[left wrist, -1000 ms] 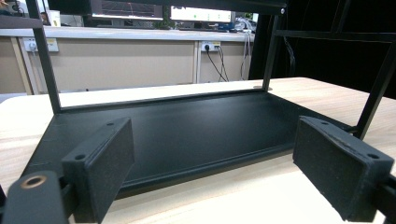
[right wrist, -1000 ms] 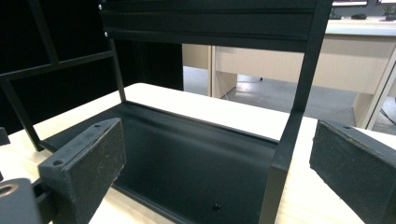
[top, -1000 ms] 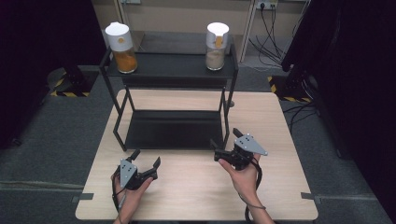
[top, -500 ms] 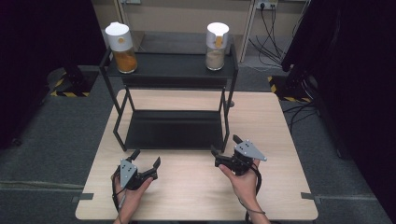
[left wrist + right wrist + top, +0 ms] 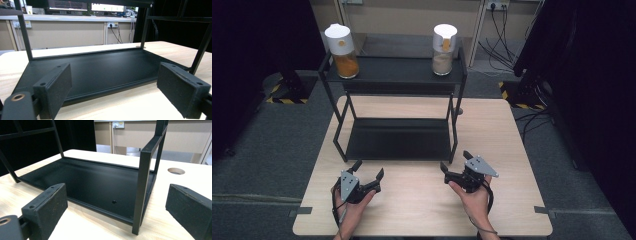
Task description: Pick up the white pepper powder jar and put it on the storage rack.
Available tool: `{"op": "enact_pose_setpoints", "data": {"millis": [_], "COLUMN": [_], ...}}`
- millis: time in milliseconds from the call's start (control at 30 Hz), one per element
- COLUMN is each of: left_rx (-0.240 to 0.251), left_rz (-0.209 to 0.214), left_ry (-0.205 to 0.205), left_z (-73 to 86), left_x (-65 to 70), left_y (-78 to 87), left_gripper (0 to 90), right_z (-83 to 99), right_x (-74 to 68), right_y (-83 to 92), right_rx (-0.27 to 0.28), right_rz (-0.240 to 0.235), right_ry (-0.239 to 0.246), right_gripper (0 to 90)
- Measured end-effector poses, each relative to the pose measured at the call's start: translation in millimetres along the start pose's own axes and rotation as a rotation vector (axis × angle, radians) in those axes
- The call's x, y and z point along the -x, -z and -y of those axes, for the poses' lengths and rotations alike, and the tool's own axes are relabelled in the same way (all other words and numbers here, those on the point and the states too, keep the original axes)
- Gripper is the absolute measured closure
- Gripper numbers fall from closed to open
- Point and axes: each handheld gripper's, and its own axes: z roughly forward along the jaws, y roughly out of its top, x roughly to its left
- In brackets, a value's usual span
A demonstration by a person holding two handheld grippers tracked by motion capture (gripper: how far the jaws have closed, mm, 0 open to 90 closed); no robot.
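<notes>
High view: the left tongs (image 5: 368, 172) and the right tongs (image 5: 456, 166) hover low over the near part of the wooden tabletop (image 5: 412, 210), each with jaws spread wide and nothing between them. Just ahead of both stands the black two-tier rack (image 5: 398, 138), its lower tray directly in front of the jaws. On its upper shelf, well beyond the tongs, an orange-filled jar (image 5: 341, 44) stands far left and a pale-filled jar (image 5: 444, 42) far right.
</notes>
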Motion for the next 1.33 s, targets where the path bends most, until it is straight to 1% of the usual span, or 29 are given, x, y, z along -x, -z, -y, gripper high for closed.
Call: {"op": "enact_pose_setpoints", "data": {"millis": [367,667,733,833,1100,1233,1333], "left_rx": [0.001,0.001,0.001,0.001,0.001,0.0,-0.004], "left_rz": [-0.001,-0.002,-0.002,-0.001,-0.002,-0.001,0.008], "left_ry": [0.001,0.001,0.002,0.001,0.001,0.001,0.015], "left_z": [0.1,0.2,0.1,0.1,0.1,-0.1,-0.8], "left_x": [0.1,0.3,0.2,0.1,0.3,0.1,-2.5], "left_y": [0.0,0.0,0.0,0.0,0.0,0.0,-0.6], "left_gripper": [12.5,12.5,12.5,12.5,12.5,12.5,12.1], "right_z": [10.1,17.8,20.4,25.8,37.1,38.8,39.5], "right_x": [2.9,4.2,2.8,0.3,-1.6,-1.5,-1.5], "right_y": [3.7,8.1,8.9,9.8,10.6,11.4,11.8], "right_rx": [-0.028,-0.033,-0.037,-0.039,-0.054,-0.044,-0.038], "right_rz": [0.001,0.008,0.015,0.02,0.026,0.025,0.024], "right_ry": [-0.007,-0.013,-0.002,0.003,0.001,0.0,0.0], "right_gripper": [4.4,4.4,4.4,4.4,4.4,4.4,4.2]}}
